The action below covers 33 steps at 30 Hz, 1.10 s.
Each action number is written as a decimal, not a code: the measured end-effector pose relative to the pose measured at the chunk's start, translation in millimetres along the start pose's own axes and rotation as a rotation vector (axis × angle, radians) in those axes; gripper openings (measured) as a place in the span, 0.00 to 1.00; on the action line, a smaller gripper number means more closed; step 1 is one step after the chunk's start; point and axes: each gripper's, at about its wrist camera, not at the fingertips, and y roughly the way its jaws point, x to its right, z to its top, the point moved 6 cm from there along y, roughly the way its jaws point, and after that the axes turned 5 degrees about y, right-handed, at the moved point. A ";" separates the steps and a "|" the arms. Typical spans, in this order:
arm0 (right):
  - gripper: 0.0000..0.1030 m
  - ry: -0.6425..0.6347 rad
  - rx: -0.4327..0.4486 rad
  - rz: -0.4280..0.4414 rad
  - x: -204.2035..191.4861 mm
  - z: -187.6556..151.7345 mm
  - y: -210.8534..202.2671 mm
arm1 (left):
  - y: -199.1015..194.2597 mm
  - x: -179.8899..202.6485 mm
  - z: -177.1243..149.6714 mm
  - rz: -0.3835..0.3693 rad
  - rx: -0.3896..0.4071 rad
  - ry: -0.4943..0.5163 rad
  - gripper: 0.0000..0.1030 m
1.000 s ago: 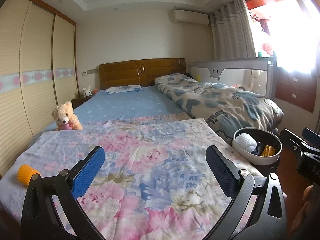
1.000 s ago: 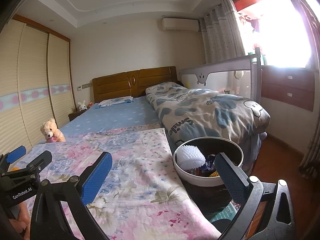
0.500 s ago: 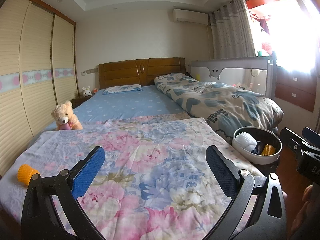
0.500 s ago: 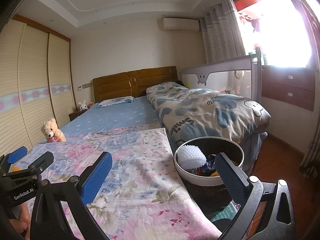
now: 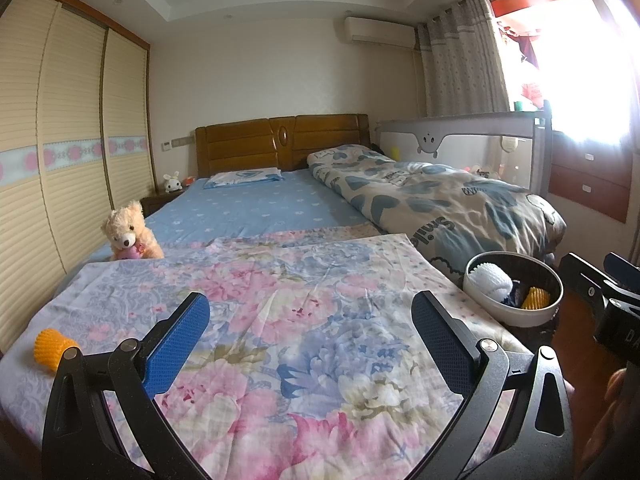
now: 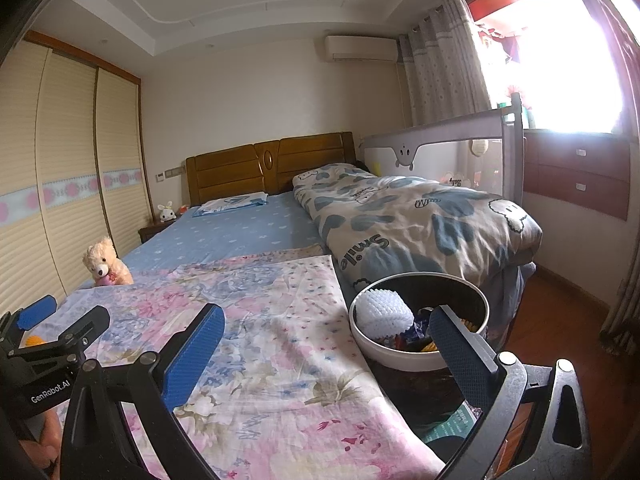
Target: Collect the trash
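Gaping left gripper (image 5: 310, 334) and right gripper (image 6: 328, 338), empty over crumpled floral sheet (image 5: 280, 296).

- Your orange foam net sleeve (image 5: 50, 347) lies on its side on the floral sheet, close to the sheet's left edge, well apart from the bin.
- Your trash bin (image 5: 478, 270), round with a white rim and dark inside, stands upright just beside the bed's right edge.
- Inside it you have a white foam net (image 6: 383, 312) resting against the left wall, a second orange net (image 5: 536, 298) toward the right, and dark wrappers (image 6: 416, 330) between them, too jumbled to tell apart.
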 end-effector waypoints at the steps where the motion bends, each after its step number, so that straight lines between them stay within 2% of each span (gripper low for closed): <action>1: 1.00 0.001 0.000 0.001 0.0 0.0 0.0 | 0.7 0.5 -0.3 -0.002 -0.002 0.002 1.00; 33: 1.00 0.006 -0.002 0.003 -5.0 -1.5 -1.2 | 0.4 5.5 -3.6 -0.010 -0.006 0.007 1.00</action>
